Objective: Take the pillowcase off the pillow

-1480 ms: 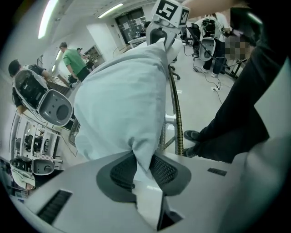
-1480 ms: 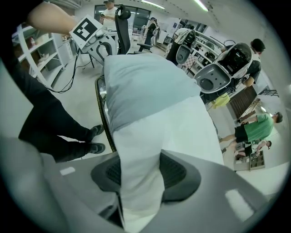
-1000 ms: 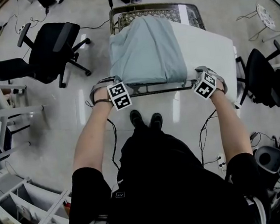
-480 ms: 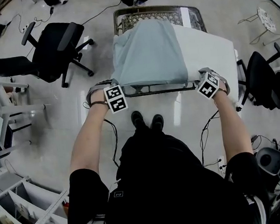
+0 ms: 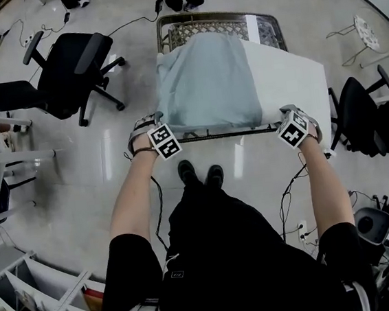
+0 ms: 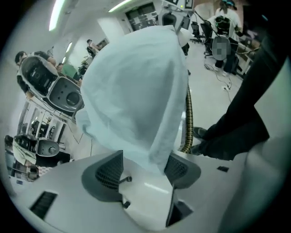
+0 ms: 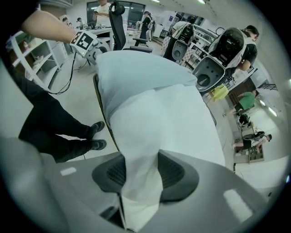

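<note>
Two chairs [image 5: 71,67] flank the rack [image 5: 215,26]. At its near edge, the left gripper [image 6: 143,166] has jaws just opened wide, blue pillowcase [image 5: 207,81] corner loose between them. The right gripper [image 7: 138,173] is clamped on the white pillow [image 5: 287,79] corner.

One pillow [image 5: 289,72], two claws [image 5: 151,123] [image 5: 291,111], perhaps three chairs [image 5: 67,64].

The right tool [image 7: 138,175] clamps a corner of the white pillow [image 7: 173,123], pale blue pillowcase [image 7: 136,73] beyond.

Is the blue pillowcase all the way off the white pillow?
No, the blue pillowcase covers a big part of the white pillow, which sticks out bare on one side only.
</note>
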Tool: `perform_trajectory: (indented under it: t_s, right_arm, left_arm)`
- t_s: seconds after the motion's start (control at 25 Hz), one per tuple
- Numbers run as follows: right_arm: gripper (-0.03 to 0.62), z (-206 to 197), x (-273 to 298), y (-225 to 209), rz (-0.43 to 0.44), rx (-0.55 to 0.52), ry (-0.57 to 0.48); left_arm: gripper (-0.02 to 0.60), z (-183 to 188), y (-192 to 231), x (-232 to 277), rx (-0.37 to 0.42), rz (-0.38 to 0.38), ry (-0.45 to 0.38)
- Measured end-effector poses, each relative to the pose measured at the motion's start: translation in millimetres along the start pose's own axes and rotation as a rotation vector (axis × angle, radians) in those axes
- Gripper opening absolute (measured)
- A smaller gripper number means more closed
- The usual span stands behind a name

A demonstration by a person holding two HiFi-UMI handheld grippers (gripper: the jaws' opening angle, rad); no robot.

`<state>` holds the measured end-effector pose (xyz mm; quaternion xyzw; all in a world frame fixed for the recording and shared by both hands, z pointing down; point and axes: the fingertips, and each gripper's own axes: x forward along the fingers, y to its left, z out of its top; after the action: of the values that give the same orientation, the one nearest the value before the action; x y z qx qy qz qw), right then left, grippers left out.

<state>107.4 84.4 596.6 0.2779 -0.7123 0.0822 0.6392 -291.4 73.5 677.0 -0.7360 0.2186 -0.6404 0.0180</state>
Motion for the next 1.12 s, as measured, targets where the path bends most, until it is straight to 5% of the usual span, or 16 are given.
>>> perform_trajectory:
  t_s: [0.04,0.12,0.28,0.48,0.76,1.12]
  right_arm:
    - [0.186,-1,1,1,-0.003,-0.006,0.004]
    - [0.186,0,3,0,-0.007,-0.008,0.005]
    - [0.183,0,3,0,0.002,-0.015,0.004]
    - [0.181,2,-1,-1,0.002,-0.011,-0.011]
    - [0.173,-10,-13,-11,0.004,0.041,-0.029]
    - [0.17,-32,-8,-9,0.017,0.071,0.014]
  left_arm:
    - [0.262,3,-2,1,-0.021,-0.002,-0.024]
    - [0.009,11,0,-2,-0.048,-0.001,-0.076]
    - [0.009,1,9,-15,-0.076,-0.016,-0.077]
    - [0.008,-30,46,-48,0.035,0.088,0.007]
    - [0.008,-102,110,-95,-0.096,0.191,0.102]
    - [0.008,-119,187,-148,-0.102,0.373,0.13]
